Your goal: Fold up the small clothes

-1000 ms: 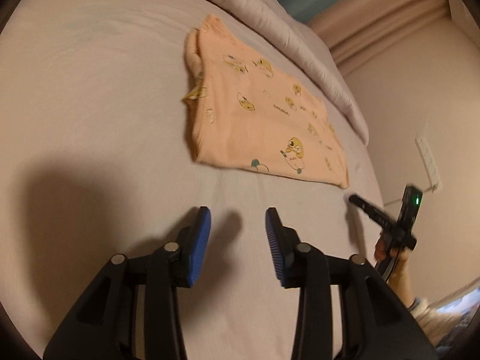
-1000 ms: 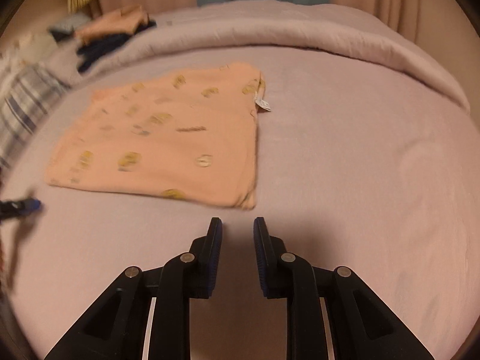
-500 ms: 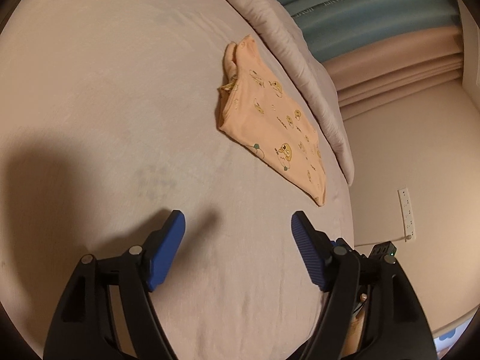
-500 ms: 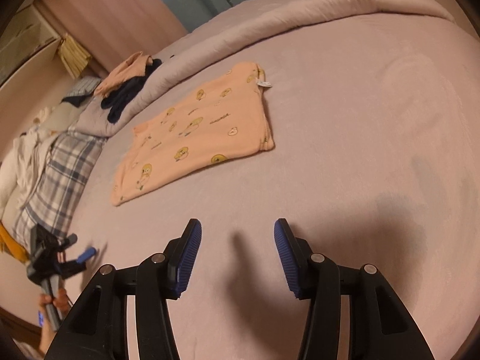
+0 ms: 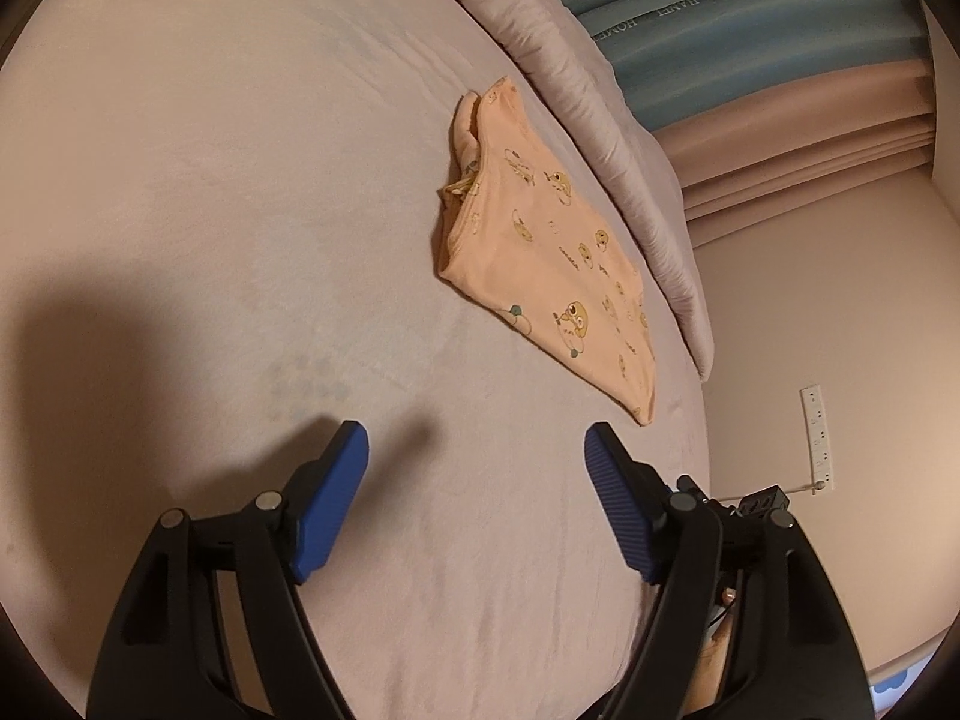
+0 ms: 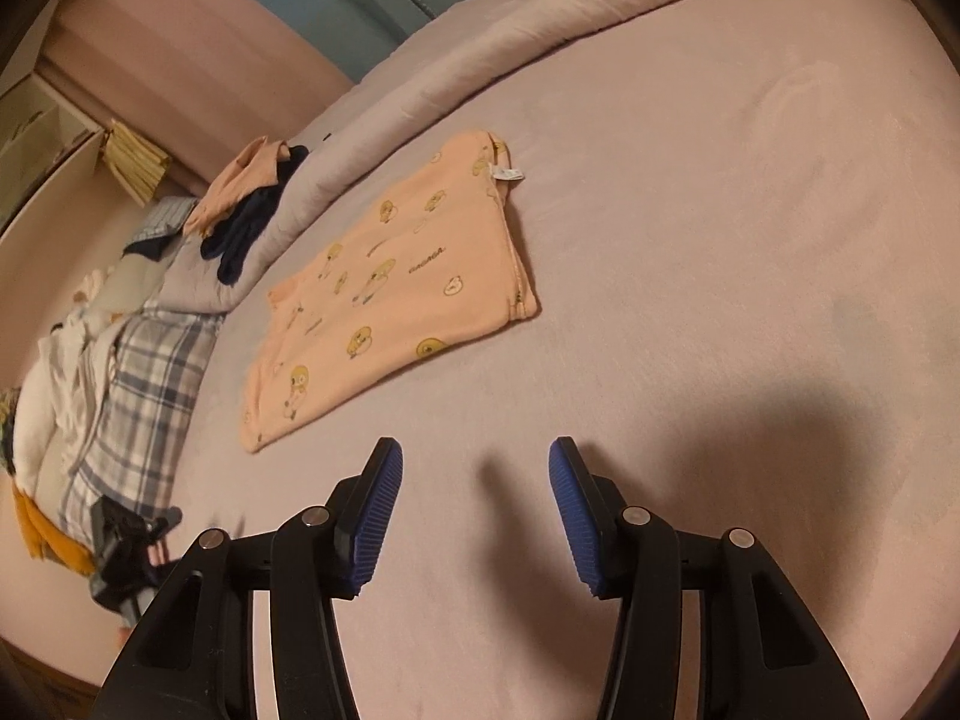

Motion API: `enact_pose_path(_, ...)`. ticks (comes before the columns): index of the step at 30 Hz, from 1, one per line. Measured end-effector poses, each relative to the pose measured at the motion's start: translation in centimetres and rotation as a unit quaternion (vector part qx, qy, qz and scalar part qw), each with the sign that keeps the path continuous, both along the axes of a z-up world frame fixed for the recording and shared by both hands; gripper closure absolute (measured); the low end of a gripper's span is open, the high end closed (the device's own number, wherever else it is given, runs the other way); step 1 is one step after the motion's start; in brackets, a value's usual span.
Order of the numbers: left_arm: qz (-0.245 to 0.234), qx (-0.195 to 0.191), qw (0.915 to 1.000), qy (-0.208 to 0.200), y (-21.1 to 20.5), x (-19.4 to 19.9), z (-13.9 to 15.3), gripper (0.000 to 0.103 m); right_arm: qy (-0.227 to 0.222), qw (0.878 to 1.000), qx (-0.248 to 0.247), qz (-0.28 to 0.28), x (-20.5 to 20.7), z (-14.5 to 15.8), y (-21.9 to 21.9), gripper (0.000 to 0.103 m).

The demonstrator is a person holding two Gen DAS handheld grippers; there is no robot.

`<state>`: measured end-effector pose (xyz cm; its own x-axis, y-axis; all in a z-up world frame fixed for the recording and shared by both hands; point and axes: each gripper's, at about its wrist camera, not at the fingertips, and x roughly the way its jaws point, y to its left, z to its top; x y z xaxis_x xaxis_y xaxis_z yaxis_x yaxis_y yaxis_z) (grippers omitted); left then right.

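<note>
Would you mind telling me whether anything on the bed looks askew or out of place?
Little stands out. The peach garment lies folded flat on the bedsheet, though its white label sticks out at one corner. A loose pile of clothes sits on the rolled duvet.

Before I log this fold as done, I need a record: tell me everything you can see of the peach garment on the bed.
The peach garment looks like soft knit cotton printed with small yellow cartoon ducks and a few words. It is folded into a flat, rough rectangle, layered edges showing at one end, with a white label sticking out there. It lies on the pinkish bed sheet beside the rolled duvet. Neither gripper touches it.
</note>
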<state>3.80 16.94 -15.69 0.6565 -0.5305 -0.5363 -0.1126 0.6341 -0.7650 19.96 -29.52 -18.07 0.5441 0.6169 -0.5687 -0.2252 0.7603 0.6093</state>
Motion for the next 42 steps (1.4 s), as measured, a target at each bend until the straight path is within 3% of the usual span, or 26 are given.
enact_pose_path(13,-0.033,-0.042,0.9986,0.006,-1.5,5.0,-1.2,0.028,-0.021,0.998,-0.031,0.044,0.9,0.7,2.5,0.052)
enact_pose_path(21,-0.047,-0.063,0.9969,0.003,-1.8,11.0,-1.4,0.028,-0.029,0.997,-0.029,0.070,1.2,1.1,4.4,0.052)
enact_pose_path(30,-0.046,-0.061,0.9971,0.003,-1.5,16.5,-0.6,0.028,-0.035,0.994,-0.037,0.092,1.6,1.0,6.2,0.052)
enact_pose_path(36,-0.037,-0.105,0.9938,0.003,0.5,18.7,-0.6,0.029,-0.050,0.991,-0.048,0.110,2.2,1.7,7.7,0.052)
enact_pose_path(38,-0.038,-0.134,0.9903,0.000,1.2,18.6,-0.5,0.029,-0.057,0.991,-0.052,0.111,2.4,2.0,8.1,0.052)
enact_pose_path(42,-0.052,-0.150,0.9873,-0.006,2.3,18.1,-0.7,0.029,-0.061,0.991,-0.039,0.116,2.8,2.3,8.5,0.052)
